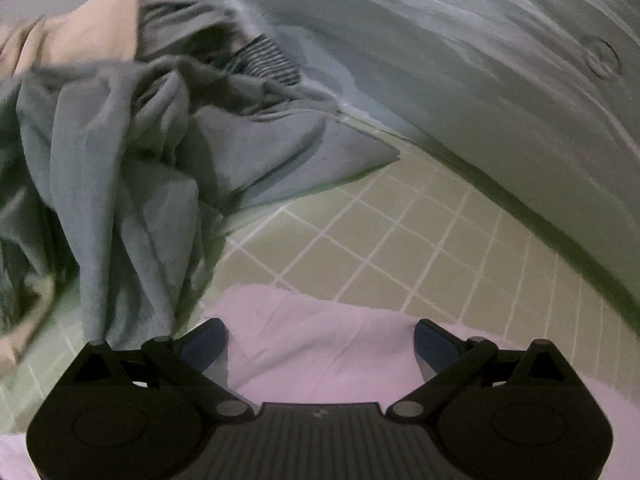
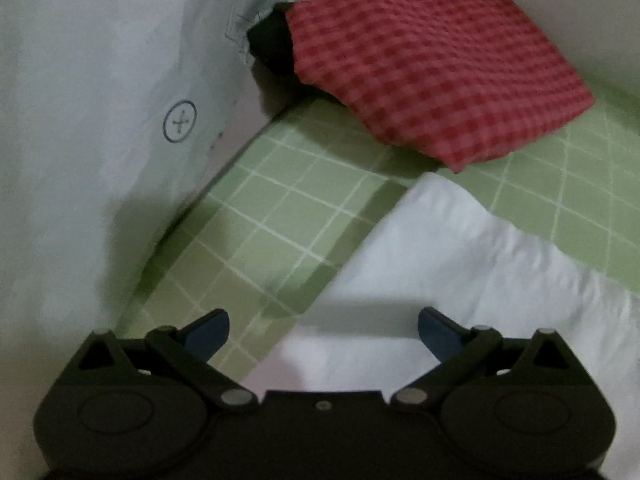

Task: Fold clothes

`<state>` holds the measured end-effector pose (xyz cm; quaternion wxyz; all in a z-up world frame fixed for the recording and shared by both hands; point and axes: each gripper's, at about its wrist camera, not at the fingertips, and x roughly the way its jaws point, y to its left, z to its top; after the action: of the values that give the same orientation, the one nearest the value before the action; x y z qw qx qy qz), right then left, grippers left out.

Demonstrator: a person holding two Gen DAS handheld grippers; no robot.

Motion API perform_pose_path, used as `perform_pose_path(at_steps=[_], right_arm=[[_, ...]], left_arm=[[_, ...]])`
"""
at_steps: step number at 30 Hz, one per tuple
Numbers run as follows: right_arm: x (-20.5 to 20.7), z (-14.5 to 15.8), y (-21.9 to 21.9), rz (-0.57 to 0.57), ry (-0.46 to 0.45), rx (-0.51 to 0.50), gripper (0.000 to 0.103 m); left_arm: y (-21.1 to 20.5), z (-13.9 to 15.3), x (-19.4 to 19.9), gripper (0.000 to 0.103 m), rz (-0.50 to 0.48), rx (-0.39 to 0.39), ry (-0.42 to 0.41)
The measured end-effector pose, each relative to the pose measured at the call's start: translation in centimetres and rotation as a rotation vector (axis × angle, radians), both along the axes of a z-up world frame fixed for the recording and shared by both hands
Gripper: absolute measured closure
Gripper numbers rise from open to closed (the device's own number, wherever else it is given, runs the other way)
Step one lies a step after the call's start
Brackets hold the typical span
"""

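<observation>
A pale pink-white garment lies flat on the green checked mat, right under my left gripper, which is open and empty with its fingers spread over the cloth. The same pale garment shows in the right wrist view, its edge running diagonally. My right gripper is open and empty, hovering over the garment's near edge.
A crumpled grey-blue pile of clothes with a striped piece and a beige cloth lies to the left. A folded red checked cloth rests on a black garment at the back. A pale wall borders the mat.
</observation>
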<state>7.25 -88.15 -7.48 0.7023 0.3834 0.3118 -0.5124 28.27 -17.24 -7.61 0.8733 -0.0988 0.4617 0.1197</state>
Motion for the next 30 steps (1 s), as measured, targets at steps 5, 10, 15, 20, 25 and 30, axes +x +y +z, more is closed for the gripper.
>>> perform_pose_path(at_steps=[5,10,15,20,25,30], right_arm=[[1.3,-0.1,-0.2,0.019,0.116,-0.005,0.007],[0.4,0.5,0.0,0.054,0.087,-0.042,0.096],[-2.2,0.3,-1.3,0.010,-0.071,0.037,0.102],[-1.5,2.2,-1.9,0.064,-0.140,-0.021,0.102],[2.6,4.8,-2.5,0.171,-0.218,-0.098,0.103],[7.8,6.5,-3.0,0.277,-0.241,-0.158,0.082]], left_arm=[[0.4,-0.4,1.0,0.002,0.085,-0.034,0.023],[0.4,-0.7,1.9,0.019,0.165,-0.038,0.048],[-0.3,-0.4,1.5,0.065,0.194,0.056,0.043],[0.8,0.6,0.9,0.081,0.158,0.008,-0.027],[1.5,3.3,1.0,0.082,0.155,-0.009,-0.139],[2.0,4.3,3.0,0.077,0.210,0.032,-0.207]])
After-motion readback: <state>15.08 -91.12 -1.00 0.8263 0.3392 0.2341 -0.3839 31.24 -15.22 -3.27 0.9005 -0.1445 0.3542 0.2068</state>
